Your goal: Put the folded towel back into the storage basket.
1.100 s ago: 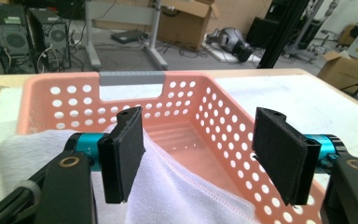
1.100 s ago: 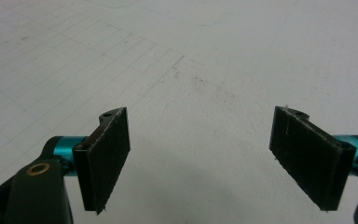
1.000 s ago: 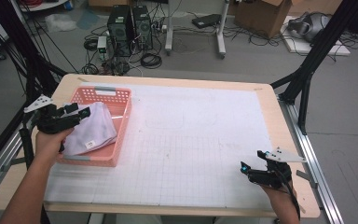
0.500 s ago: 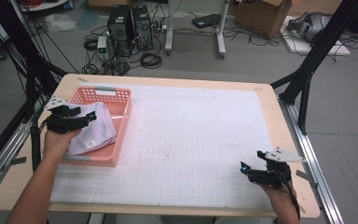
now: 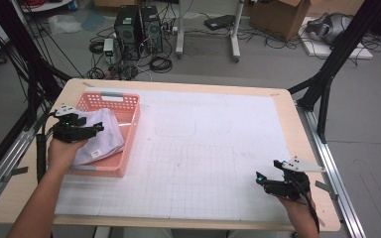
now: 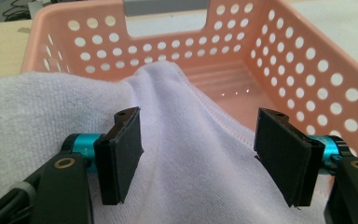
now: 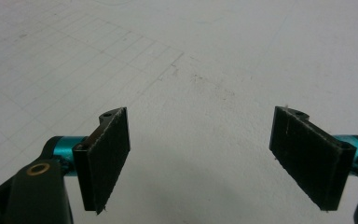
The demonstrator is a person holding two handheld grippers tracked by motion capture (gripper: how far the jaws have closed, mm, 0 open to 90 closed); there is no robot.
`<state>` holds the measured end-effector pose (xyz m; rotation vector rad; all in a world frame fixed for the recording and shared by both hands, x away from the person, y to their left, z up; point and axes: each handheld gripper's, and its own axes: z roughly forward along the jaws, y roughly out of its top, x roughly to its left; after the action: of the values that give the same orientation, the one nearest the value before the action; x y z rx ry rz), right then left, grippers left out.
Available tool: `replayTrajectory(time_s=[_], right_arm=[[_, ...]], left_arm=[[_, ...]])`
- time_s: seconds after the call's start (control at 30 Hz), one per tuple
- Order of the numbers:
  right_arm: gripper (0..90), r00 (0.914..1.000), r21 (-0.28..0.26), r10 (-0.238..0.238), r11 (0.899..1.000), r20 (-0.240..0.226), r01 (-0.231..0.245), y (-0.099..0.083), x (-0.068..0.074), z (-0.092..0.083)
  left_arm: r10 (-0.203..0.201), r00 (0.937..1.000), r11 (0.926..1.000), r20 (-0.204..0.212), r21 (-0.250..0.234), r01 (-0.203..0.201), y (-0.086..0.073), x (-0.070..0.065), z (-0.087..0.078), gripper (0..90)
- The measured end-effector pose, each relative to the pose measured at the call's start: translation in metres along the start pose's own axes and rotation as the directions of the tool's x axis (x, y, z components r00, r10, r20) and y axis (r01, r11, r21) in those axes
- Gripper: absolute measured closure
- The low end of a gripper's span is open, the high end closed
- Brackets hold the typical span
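A white towel (image 5: 104,141) lies bunched in the pink perforated basket (image 5: 110,96) at the table's left. My left gripper (image 5: 93,130) hovers over the towel's left side, near the basket's left rim. In the left gripper view the towel (image 6: 191,182) rises as a ridge between the pads of that gripper (image 6: 198,135). The pads stand apart from the cloth; the jaws have just closed a little and are still open. The basket's far wall (image 6: 168,42) rises beyond. My right gripper (image 5: 265,179) rests open low over the white mat (image 7: 205,70) at the near right, with nothing between its jaws.
A gridded white mat (image 5: 203,148) covers most of the wooden table (image 5: 297,124). Black frame legs (image 5: 327,74) stand at the right and left edges. Computers and cables sit on the floor beyond the far edge.
My left gripper has shifted slightly over the towel in the basket, and the cloth looks a bit more bunched. The right gripper has stayed put.
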<state>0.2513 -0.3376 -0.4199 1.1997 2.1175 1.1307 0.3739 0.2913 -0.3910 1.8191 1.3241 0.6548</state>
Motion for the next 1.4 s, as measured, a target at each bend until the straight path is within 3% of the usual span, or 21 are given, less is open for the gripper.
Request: replayTrajectory(time_s=[0.07,0.2,0.33,0.4,0.43,0.47,0.5,0.57,0.7,0.8,0.9,1.03,1.07,1.1,1.17,1.23,1.27,1.3,1.33,1.37,1.4], right_arm=[[19.1,1.0000,0.000,-0.006,1.000,0.001,0.006,0.000,0.000,0.000],[19.1,1.0000,-0.001,-0.004,1.000,0.000,0.004,0.000,0.000,0.000],[19.1,1.0000,-0.001,0.003,1.000,0.000,-0.003,0.000,0.000,0.001],[19.1,1.0000,-0.002,-0.004,1.000,-0.001,0.004,0.000,0.000,0.001],[19.1,1.0000,0.001,0.000,1.000,-0.003,0.000,0.000,0.001,0.001],[19.1,1.0000,0.002,-0.002,1.000,-0.005,0.002,0.000,0.001,0.001],[19.1,1.0000,0.002,-0.002,1.000,-0.005,0.002,0.000,0.001,0.001],[19.1,1.0000,0.002,-0.004,1.000,-0.004,0.004,0.001,0.001,0.002],[19.1,1.0000,0.001,0.001,1.000,-0.002,-0.001,0.000,0.001,0.001],[19.1,1.0000,-0.001,-0.003,1.000,0.000,0.003,0.000,0.000,0.001],[19.1,1.0000,0.003,0.001,1.000,-0.003,-0.001,0.000,0.001,0.001],[19.1,1.0000,0.003,-0.006,1.000,-0.004,0.006,0.001,0.001,0.002],[19.1,1.0000,0.003,-0.006,1.000,-0.003,0.006,0.001,0.001,0.002],[19.1,1.0000,0.003,-0.004,1.000,-0.003,0.004,0.001,0.001,0.002],[19.1,1.0000,0.003,-0.005,1.000,-0.003,0.005,0.000,0.001,0.002],[19.1,1.0000,0.005,-0.004,1.000,-0.004,0.004,0.000,0.001,0.002],[19.1,1.0000,0.005,-0.003,1.000,-0.006,0.003,0.000,0.001,0.002],[19.1,1.0000,0.004,-0.003,1.000,-0.007,0.003,0.000,0.001,0.002],[19.1,1.0000,0.004,-0.003,1.000,-0.007,0.003,0.000,0.001,0.002],[19.1,1.0000,0.004,-0.003,1.000,-0.004,0.003,0.000,0.000,0.002],[19.2,1.0000,0.002,0.001,1.000,-0.001,0.000,0.000,-0.001,0.002]], left_arm=[[0.009,0.9999,0.9998,-0.007,0.020,-0.008,0.000,-0.001,0.001,33.4],[0.026,0.9987,0.9943,-0.044,0.104,-0.022,0.000,-0.005,0.010,34.9],[0.027,0.9988,0.9901,-0.041,0.139,-0.022,-0.001,-0.007,0.015,35.7],[0.028,0.9994,0.9824,-0.021,0.185,-0.023,-0.002,-0.007,0.021,36.6],[0.028,0.9994,0.9824,-0.021,0.185,-0.023,-0.002,-0.007,0.021,37.4],[0.039,0.9992,0.9714,0.002,0.234,-0.038,-0.003,-0.008,0.025,38.3],[0.039,0.9992,0.9714,0.002,0.234,-0.038,-0.003,-0.008,0.025,39.1],[0.048,0.9987,0.9634,0.016,0.263,-0.051,-0.003,-0.010,0.030,38.4],[0.045,0.9982,0.9582,0.039,0.281,-0.055,-0.002,-0.013,0.037,38.9],[0.055,0.9963,0.9591,0.066,0.274,-0.071,-0.003,-0.014,0.037,41.5],[0.078,0.9884,0.9592,0.131,0.261,-0.110,-0.003,-0.016,0.038,42.5],[0.112,0.9709,0.9552,0.212,0.247,-0.164,-0.004,-0.020,0.038,44.1],[0.130,0.9589,0.9535,0.252,0.234,-0.191,-0.003,-0.020,0.037,44.6],[0.130,0.9589,0.9535,0.252,0.234,-0.191,-0.003,-0.020,0.037,44.8],[0.140,0.9420,0.9562,0.305,0.206,-0.208,-0.003,-0.021,0.036,44.1],[0.139,0.9411,0.9598,0.308,0.192,-0.205,-0.003,-0.021,0.035,42.8],[0.139,0.9449,0.9649,0.296,0.174,-0.197,-0.001,-0.020,0.033,42.7],[0.120,0.9704,0.9828,0.209,0.112,-0.146,0.003,-0.016,0.025,41.5],[0.120,0.9704,0.9828,0.209,0.112,-0.146,0.003,-0.016,0.025,36.5],[0.103,0.9829,0.9899,0.153,0.081,-0.116,0.005,-0.014,0.020,36.5],[0.085,0.9911,0.9938,0.102,0.063,-0.092,0.007,-0.012,0.016,34.5]])
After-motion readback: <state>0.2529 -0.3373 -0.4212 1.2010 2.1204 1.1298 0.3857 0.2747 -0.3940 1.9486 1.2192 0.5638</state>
